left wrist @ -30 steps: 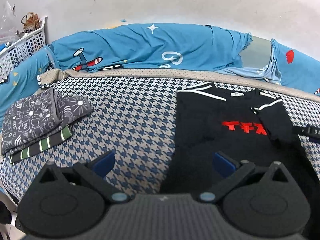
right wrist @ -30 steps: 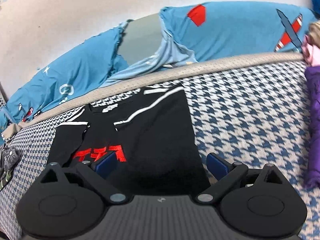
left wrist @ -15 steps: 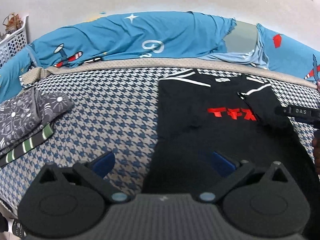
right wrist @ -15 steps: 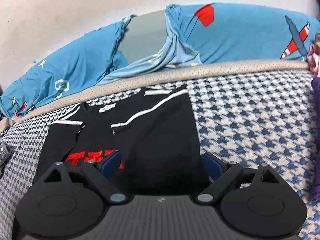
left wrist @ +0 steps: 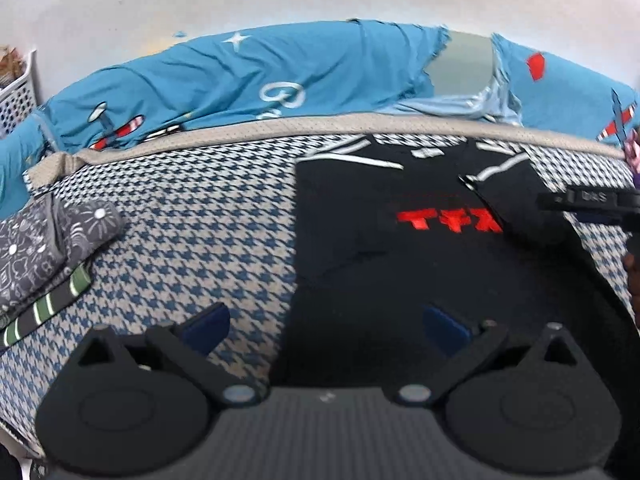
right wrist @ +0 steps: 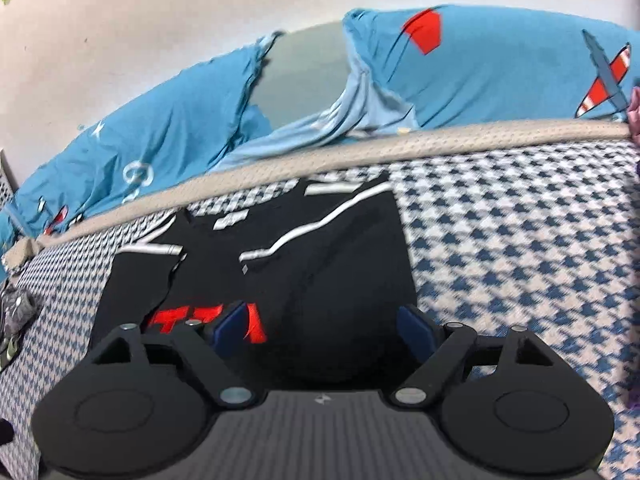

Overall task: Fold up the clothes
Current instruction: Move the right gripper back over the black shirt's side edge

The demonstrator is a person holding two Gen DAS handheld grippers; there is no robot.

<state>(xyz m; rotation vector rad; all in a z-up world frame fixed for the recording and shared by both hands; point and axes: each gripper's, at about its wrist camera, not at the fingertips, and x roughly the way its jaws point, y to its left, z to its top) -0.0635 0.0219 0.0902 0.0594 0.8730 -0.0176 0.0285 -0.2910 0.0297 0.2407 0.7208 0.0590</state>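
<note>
Right wrist: black T-shirt [right wrist: 320, 280] lies lengthwise, collar away — hand-held gripper [right wrist: 324, 326] narrowing, ungripped.

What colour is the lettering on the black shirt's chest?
Red lettering on the black shirt, clearest in the left wrist view.

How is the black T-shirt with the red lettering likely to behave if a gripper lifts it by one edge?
The black T-shirt lies flat with both sleeves folded inward, so it is probably thin and floppy; lifted by one edge it would likely drape and the folds could fall open. It looks light, and may drag across the houndstooth cover rather than slide.
</note>
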